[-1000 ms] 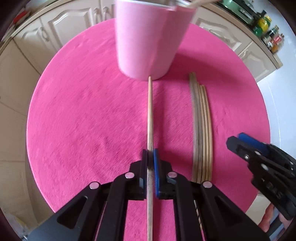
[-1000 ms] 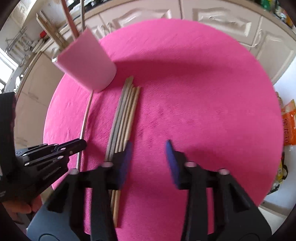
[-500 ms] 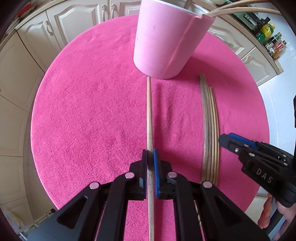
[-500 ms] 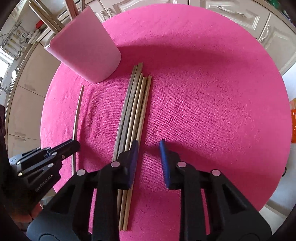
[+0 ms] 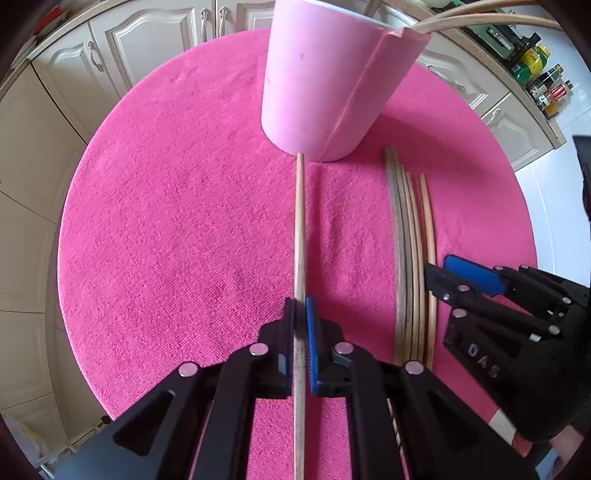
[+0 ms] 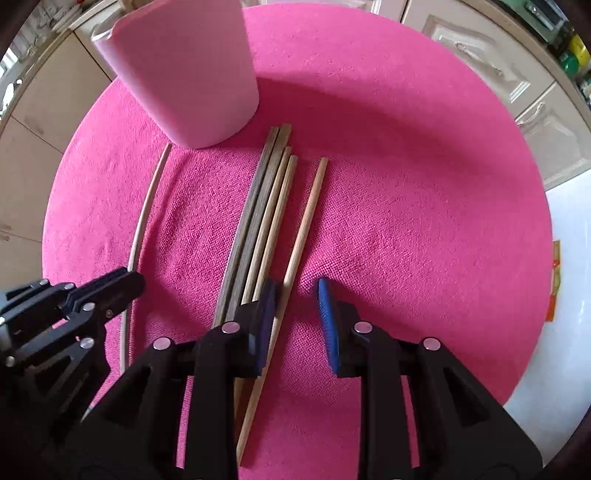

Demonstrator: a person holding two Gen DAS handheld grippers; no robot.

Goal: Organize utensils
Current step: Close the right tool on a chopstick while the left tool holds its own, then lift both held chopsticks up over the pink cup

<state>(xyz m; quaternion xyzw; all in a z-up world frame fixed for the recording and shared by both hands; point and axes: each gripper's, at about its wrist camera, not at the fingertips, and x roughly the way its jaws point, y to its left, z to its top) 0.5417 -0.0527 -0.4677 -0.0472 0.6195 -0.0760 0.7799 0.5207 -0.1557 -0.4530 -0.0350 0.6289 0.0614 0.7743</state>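
A pink cup (image 5: 332, 81) holding several chopsticks stands at the far side of the round pink mat (image 5: 166, 221); it also shows in the right wrist view (image 6: 184, 70). My left gripper (image 5: 300, 314) is shut on a single wooden chopstick (image 5: 299, 229) that lies along the mat with its far tip at the cup's base. Several chopsticks (image 6: 258, 221) lie side by side in the middle. One light chopstick (image 6: 304, 221) sits a little apart to their right. My right gripper (image 6: 297, 295) is open, low over the mat, with that chopstick between its fingers by the left pad.
Cream kitchen cabinets (image 5: 147, 33) ring the table behind the mat. Bottles (image 5: 535, 70) stand on the counter at the far right. The right gripper shows in the left wrist view (image 5: 454, 273), close beside the chopstick row.
My right gripper moved forward and down to the chopstick row; one light chopstick now lies apart from the rest, between its fingers. My left gripper stayed shut on its chopstick.
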